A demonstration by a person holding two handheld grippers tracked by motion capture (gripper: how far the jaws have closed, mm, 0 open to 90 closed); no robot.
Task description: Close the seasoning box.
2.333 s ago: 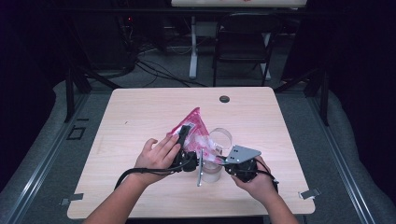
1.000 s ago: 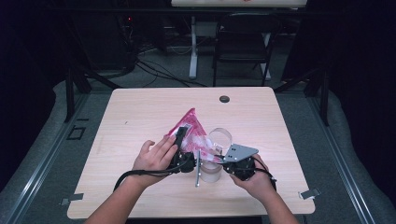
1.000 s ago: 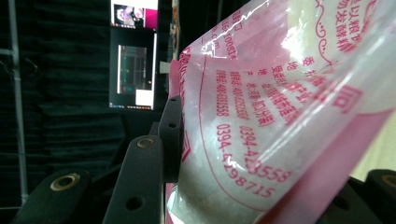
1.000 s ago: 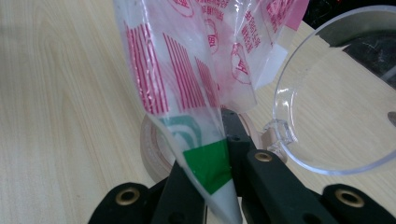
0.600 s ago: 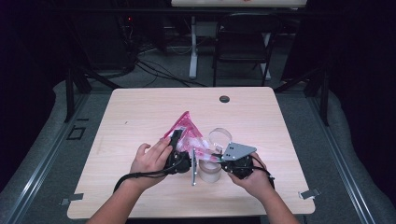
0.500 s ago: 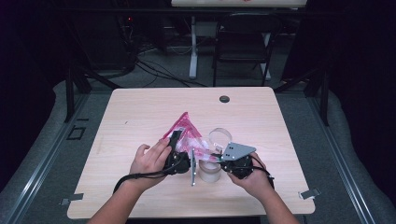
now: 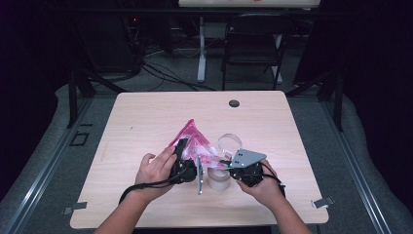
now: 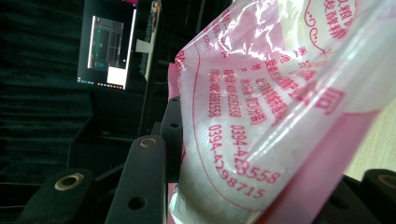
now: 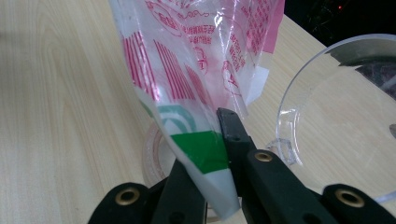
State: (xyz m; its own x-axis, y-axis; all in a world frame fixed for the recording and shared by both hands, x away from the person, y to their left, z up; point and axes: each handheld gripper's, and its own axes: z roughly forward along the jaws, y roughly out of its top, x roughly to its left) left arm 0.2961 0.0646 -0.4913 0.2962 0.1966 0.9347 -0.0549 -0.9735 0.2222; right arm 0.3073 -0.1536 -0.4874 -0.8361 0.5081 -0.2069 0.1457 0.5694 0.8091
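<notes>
The pink-printed plastic bag lies tilted up near the middle of the tabletop, a little toward the near edge, its long axis running from a raised pink corner at the far left down to the right. Both hands hold it. The right gripper has its jaws clamped tight on the bag's lower corner, right over a clear cup with a clear lid lying just behind it. The left gripper grips the bag's fuller body from the left, jaws partly closed around the bulk. I'd guess the low corner is meant to empty into the cup.
</notes>
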